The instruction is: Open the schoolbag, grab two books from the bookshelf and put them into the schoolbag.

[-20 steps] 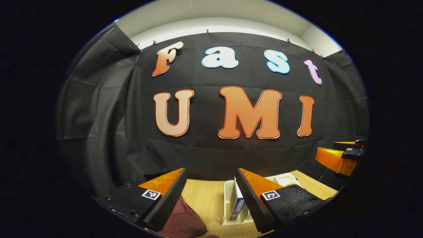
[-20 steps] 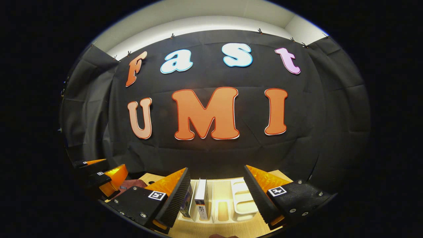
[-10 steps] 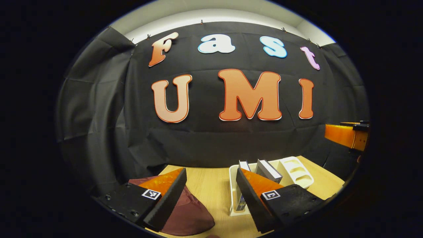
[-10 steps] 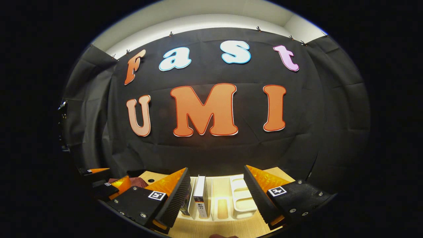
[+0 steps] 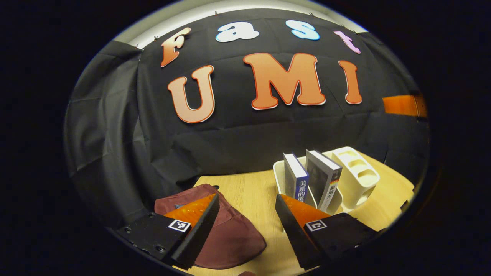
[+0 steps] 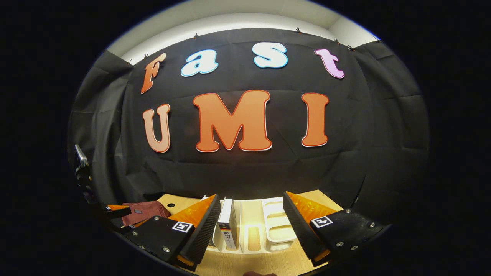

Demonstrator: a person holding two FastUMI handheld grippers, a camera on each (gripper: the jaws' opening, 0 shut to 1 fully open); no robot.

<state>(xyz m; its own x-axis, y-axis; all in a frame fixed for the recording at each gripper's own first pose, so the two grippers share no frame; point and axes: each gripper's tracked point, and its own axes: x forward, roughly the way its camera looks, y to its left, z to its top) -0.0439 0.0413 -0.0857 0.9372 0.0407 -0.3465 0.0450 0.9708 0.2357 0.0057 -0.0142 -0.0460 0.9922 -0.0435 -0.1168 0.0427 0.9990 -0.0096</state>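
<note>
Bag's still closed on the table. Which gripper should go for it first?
Left, probably. The maroon schoolbag lies just ahead of the open left gripper. The right gripper, also open, faces the bookshelf and books.

My left gripper's [image 5: 245, 226] fingers cover part of the schoolbag [image 5: 230, 237] and the bookshelf's [image 5: 356, 180] near corner. My right finger [image 6: 201, 226] hides most of one book [image 6: 212, 241].

A staged recording booth: black cloth wall [image 5: 238, 134] clipped up below a pale ceiling [image 6: 238, 13], wooden table [image 5: 253, 191] ahead of the grippers.
</note>
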